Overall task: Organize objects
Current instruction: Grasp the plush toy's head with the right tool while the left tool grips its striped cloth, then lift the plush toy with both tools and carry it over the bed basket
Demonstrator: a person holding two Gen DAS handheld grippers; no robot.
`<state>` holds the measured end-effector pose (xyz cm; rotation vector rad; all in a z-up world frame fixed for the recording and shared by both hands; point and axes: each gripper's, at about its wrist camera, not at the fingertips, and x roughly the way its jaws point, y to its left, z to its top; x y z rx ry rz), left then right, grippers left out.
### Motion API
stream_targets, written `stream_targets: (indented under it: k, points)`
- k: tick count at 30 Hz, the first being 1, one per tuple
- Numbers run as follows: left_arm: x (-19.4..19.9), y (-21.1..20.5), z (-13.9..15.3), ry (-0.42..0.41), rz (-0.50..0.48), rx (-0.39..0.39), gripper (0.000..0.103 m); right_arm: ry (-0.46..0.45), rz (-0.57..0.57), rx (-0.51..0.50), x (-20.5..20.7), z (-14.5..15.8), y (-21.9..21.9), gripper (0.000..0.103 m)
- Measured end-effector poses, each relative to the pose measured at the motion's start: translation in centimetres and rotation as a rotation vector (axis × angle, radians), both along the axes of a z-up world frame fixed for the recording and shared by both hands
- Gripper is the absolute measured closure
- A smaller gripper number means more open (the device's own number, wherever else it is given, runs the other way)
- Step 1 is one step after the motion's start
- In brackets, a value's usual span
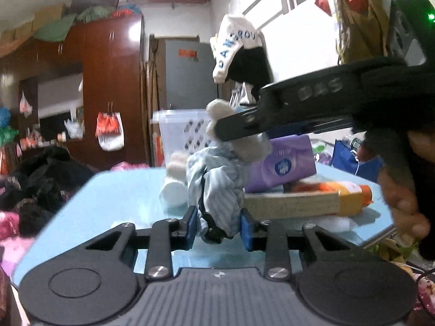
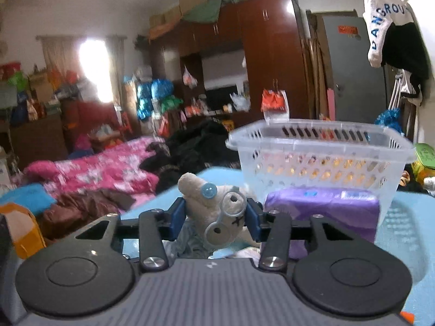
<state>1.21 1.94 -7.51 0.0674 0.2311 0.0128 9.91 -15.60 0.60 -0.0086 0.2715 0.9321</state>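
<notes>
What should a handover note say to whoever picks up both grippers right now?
Left gripper: shut on the plush toy's striped clothing.
Right gripper: shut on the toy's head.
On the blue table: purple pack and orange bottle beside the toy; clear basket behind the pack, seemingly empty.
Done: toy gripped by both.
Left: probably place the toy and remaining items in the basket.

A fuzzy cloth toy (image 2: 214, 212) in striped fabric clothing (image 1: 217, 187) is seen, beside a translucent plastic basket (image 2: 320, 160), a glossy purple packet (image 2: 326, 206) and a smooth tabletop (image 1: 122, 198).
</notes>
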Motion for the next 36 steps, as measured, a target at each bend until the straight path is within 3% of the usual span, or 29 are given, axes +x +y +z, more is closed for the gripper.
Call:
stream_targets:
  k: [14, 21, 28, 36]
  points:
    - [3.5, -0.7, 3.0, -0.196, -0.074, 0.098, 0.068, -0.028, -0.044, 0.126, 2.1, 1.8, -2.7, 0.053]
    - [6.1, -1.6, 5.0, -0.209, -0.125, 0.137, 0.068, -0.031, -0.081, 0.153, 4.3, 3.5, -3.2, 0.053]
    - [9.6, -2.4, 8.8, -0.207, -0.152, 0.238, 0.068, -0.068, -0.122, 0.171, 6.7, 5.6, -3.1, 0.053]
    - [16.2, -2.0, 12.1, -0.112, -0.215, 0.304, 0.069, -0.008, -0.181, 0.156, 11.7, 7.1, -2.2, 0.053]
